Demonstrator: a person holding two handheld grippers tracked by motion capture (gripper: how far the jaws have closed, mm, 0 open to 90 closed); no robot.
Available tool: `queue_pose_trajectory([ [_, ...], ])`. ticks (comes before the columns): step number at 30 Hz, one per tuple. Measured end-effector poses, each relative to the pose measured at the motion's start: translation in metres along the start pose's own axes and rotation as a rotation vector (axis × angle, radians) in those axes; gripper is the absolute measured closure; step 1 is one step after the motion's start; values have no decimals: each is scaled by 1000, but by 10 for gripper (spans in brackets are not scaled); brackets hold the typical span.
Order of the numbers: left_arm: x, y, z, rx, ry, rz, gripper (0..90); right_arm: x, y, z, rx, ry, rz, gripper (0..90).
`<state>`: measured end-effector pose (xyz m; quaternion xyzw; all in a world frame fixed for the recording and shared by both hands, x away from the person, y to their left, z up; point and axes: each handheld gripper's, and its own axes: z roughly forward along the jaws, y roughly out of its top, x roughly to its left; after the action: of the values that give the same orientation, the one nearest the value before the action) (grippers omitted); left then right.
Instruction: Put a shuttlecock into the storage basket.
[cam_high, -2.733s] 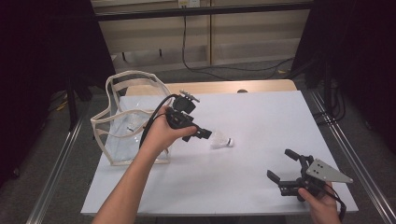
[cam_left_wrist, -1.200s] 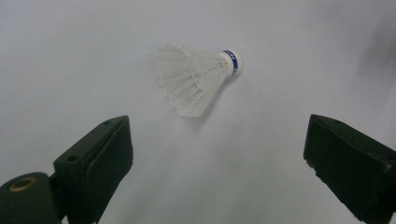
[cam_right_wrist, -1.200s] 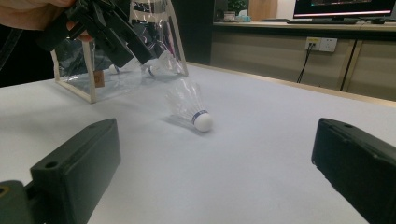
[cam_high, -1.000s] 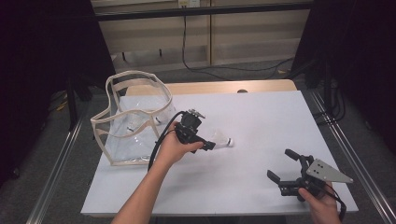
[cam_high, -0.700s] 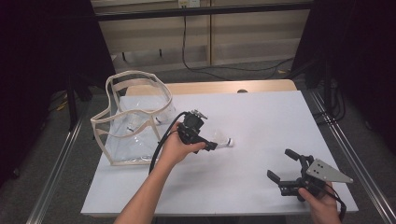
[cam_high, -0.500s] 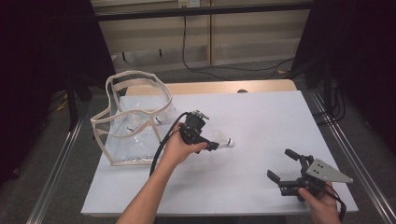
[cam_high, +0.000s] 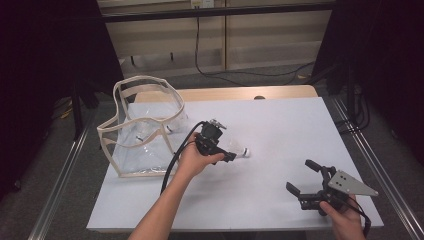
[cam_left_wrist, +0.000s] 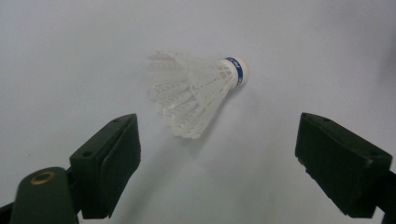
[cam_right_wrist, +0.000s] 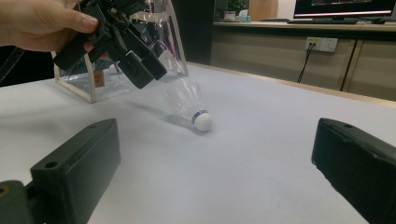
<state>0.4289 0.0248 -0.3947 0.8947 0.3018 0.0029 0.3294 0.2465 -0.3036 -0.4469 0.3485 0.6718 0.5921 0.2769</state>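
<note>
Shuttlecock (cam_left_wrist: 198, 91) on its side on the white counter (cam_high: 280, 125), cork tip pointing away from the clear bag (cam_high: 142, 132) that stands at the counter's left end, near but apart from it; the left gripper (cam_high: 222, 150) hovers just over its feather skirt, jaws spread wide and lately easing inward, though nothing is yet pressed between them; the left gripper view puts the feathers between and a little beyond the two black pads, untouched. The step in hand looks like the approach to a pick-up — the likely aim being to put the shuttlecock into the bag; the next move calls for a short reach forward and down so the pads flank the skirt or the cork, then a gentle closing, since feathers crush easily and the light thing may skid on the smooth counter. The right gripper (cam_high: 311, 187) rests near the counter's front right corner, well apart from the work, jaws open and holding nothing

The right gripper view, looking low across the counter, shows what the high view cannot: a clear gap between the left jaws and the feathers, and the round white cork resting on the surface; the high view alone gives the layout — bag, shuttlecock and both hands at once; the left gripper view adds the blue band by the cork
</note>
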Motion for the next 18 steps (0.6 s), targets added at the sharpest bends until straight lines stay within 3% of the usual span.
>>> queue_pose_trajectory([
  [18, 1, -2, 15, -18, -9, -10, 213, 0, 0, 0, -1, 0, -2, 8],
])
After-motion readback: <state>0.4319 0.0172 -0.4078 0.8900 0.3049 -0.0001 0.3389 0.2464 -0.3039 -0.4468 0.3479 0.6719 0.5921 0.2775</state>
